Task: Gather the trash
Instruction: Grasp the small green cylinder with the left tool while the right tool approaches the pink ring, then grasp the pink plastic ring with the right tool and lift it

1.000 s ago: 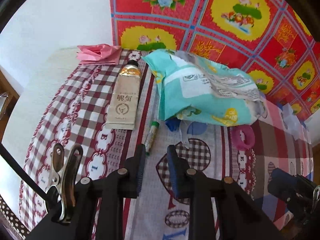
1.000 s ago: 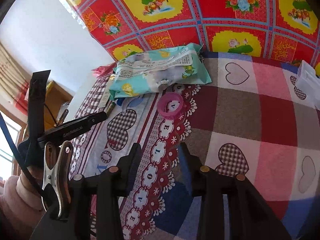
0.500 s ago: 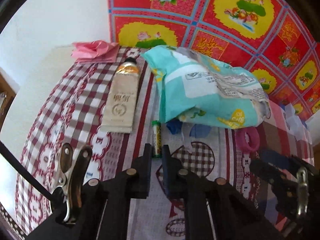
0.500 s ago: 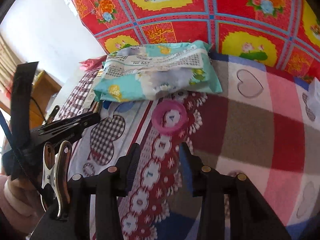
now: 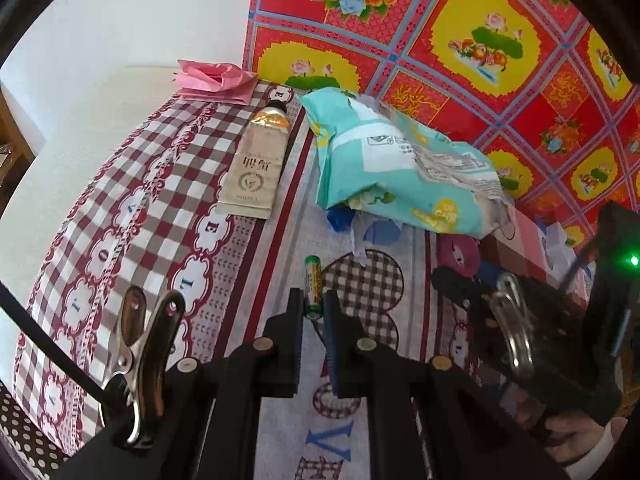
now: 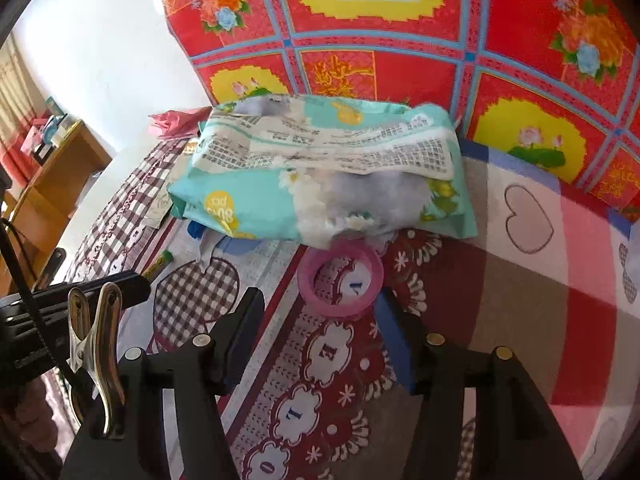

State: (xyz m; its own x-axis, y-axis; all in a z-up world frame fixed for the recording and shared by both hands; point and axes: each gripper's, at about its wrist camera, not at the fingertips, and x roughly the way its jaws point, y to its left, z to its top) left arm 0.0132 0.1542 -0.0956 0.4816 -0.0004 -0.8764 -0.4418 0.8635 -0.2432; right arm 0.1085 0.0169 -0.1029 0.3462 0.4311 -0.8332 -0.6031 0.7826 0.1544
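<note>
Jaws first: left gripper [image 5: 312,306] is closed down on the near end of a small green-and-yellow battery [image 5: 313,285], pads pressing both sides, bottom centre of the left wrist view. Right gripper [image 6: 318,312] jaws are opening, standing fairly wide, nothing between the pads; the pink tape ring [image 6: 341,277] lies just ahead of the tips, centre of the right wrist view, and its right edge looks close to the blue-padded finger, though contact is hard to judge through the blur.

Largest down: red-and-yellow floral cloth [image 5: 460,40] fills the upper right of both views. Patchwork checked bedsheet [image 5: 132,208] with hearts and letters covers the lower half. Crumpled teal wipes packet [image 6: 320,184] sits mid-frame, its lower edge just above and touching the ring in the right wrist view. Beige cream tube [image 5: 256,168] lies upper centre-left in the left wrist view, cap pointing up-frame, left of the packet. Pink crumpled paper [image 5: 216,82] sits above the tube at the sheet's far edge. Blue scrap [image 5: 340,218] pokes out under the packet's lower edge. Battery points up-frame toward that scrap, apart from it.
</note>
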